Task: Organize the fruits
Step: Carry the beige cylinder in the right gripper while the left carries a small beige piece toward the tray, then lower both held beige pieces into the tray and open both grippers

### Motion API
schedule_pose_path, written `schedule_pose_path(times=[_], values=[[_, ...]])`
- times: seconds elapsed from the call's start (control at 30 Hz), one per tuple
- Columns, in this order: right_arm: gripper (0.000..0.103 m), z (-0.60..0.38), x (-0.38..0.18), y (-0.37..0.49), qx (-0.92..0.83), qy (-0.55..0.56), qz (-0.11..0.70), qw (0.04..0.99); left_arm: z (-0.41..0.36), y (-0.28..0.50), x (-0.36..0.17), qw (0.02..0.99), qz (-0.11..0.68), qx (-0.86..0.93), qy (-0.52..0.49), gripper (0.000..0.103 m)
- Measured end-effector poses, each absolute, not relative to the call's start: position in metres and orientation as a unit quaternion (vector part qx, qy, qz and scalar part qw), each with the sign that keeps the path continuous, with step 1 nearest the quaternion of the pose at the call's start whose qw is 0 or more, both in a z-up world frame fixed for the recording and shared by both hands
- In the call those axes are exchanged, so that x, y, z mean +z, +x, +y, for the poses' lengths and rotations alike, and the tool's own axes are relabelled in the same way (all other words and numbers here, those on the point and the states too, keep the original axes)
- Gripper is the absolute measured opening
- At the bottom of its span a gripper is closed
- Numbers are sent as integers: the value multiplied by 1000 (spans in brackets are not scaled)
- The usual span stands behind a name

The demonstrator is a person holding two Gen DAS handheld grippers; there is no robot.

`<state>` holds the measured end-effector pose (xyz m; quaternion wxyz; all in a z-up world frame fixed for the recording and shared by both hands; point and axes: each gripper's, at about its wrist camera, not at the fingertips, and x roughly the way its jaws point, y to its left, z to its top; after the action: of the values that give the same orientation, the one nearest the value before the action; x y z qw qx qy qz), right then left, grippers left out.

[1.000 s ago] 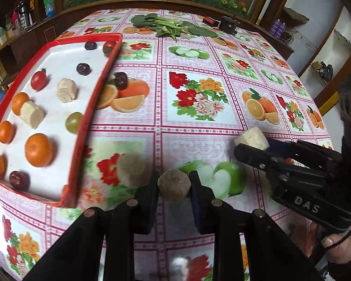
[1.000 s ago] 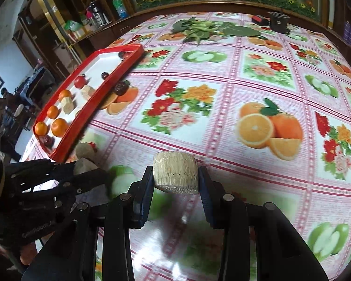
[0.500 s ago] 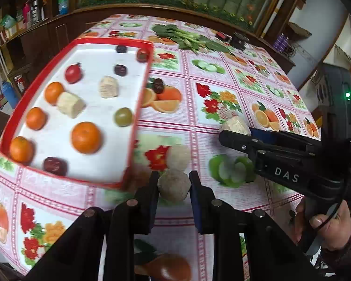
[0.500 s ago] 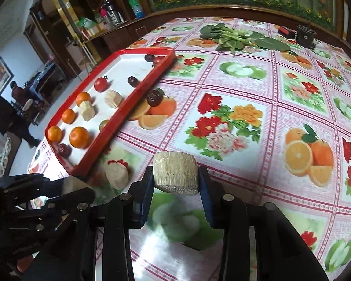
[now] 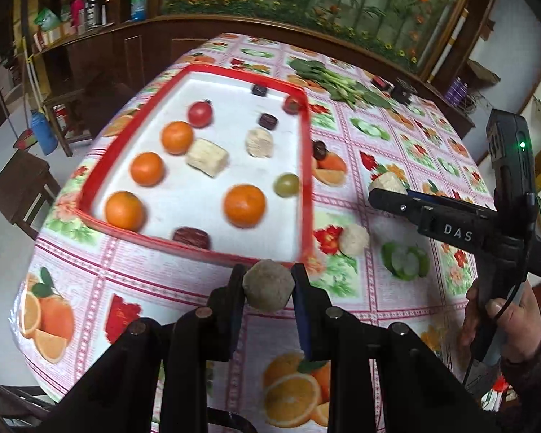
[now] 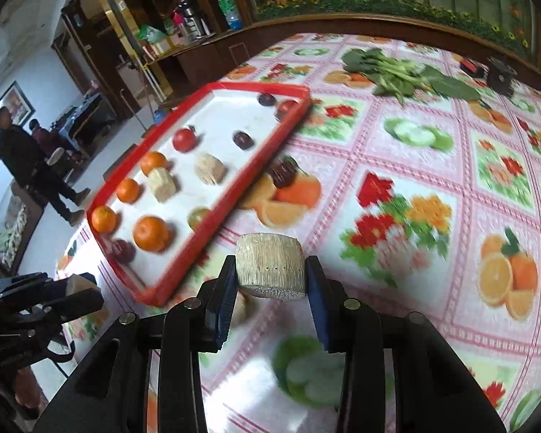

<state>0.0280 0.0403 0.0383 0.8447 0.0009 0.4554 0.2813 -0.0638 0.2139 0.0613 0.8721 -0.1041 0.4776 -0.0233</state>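
My left gripper (image 5: pixel 268 290) is shut on a round brownish-grey fruit (image 5: pixel 268 285), held above the table just short of the near rim of the red tray (image 5: pixel 308 180). My right gripper (image 6: pixel 268 281) is shut on a pale cylindrical fruit chunk (image 6: pixel 269 265), held above the table to the right of the tray (image 6: pixel 256 162). The tray holds oranges (image 5: pixel 244 205), pale chunks (image 5: pixel 207 157), tomatoes, dark plums and a green fruit (image 5: pixel 286 184). A pale round fruit (image 5: pixel 354 240) lies on the tablecloth beside the tray. A dark plum (image 6: pixel 284 174) lies by the tray's right rim.
Leafy greens (image 6: pixel 396 72) and a small black object (image 6: pixel 500 74) lie at the far side of the table. The fruit-print tablecloth (image 6: pixel 432 187) covers the table. Chairs and shelves stand left of the table; people (image 6: pixel 21 158) stand in the room beyond.
Both grippers have risen and pulled back, still holding their fruits. The tray now sits more central in the left view, and the right gripper has shifted toward it.
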Motion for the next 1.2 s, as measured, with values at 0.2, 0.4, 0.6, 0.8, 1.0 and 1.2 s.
schedule_pose_path(times=[0.2,0.4,0.6,0.8,1.0,1.2], values=[[36,79,60,57,300,-23,435,849,236,-44,71,881,462,-5,-104,28],[36,112,68,94,307,-24,428,850,259,-3,81,888,449,8,-96,28],[36,148,59,132,305,-30,437,846,283,49,80,889,447,25,-91,28],[36,171,44,160,301,-39,446,842,294,102,74,890,445,35,-92,28],[37,176,30,173,301,-58,452,838,301,143,51,876,465,39,-122,28],[37,180,23,177,301,-85,450,837,301,161,35,868,478,48,-127,28]])
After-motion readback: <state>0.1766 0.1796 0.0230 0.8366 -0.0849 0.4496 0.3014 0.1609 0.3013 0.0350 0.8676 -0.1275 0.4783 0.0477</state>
